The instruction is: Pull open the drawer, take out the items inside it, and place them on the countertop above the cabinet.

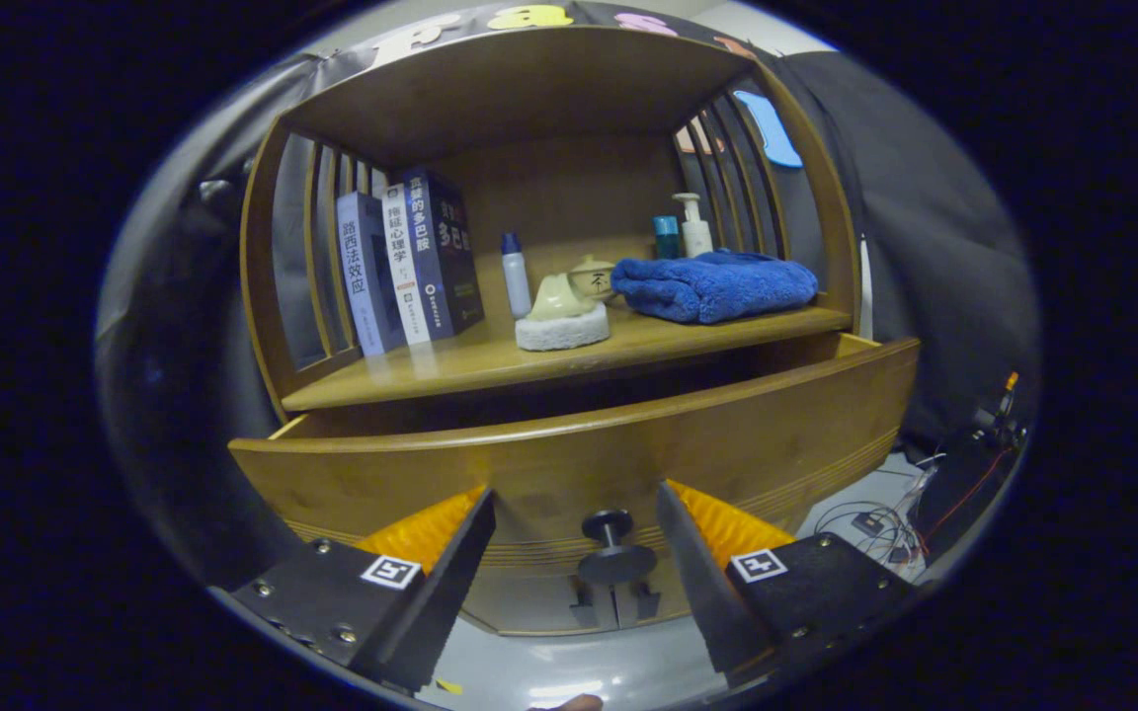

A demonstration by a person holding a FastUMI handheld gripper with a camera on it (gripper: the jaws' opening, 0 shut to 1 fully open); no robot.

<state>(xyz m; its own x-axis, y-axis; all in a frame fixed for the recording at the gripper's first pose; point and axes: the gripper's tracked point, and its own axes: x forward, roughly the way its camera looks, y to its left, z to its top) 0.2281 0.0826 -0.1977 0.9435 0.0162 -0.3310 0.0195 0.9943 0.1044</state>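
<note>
Wooden cabinet (831, 212) with countertop (450, 365) above one drawer (569, 464), pulled partly out; its interior is hidden behind the front panel. On the countertop, left to right: three upright books (409, 262), spines printed in Chinese, too small to read with certainty; one small white bottle with a blue cap (515, 275); one cream object on a round white pad (561, 318); one small lidded jar (593, 277); one folded blue towel (715, 284), with one teal container (666, 237) and one white pump bottle (694, 225) behind it. The gripper (576, 513) has its fingers spread apart, gripping nothing; the single dark drawer knob (609, 533) sits between them, untouched.
</note>
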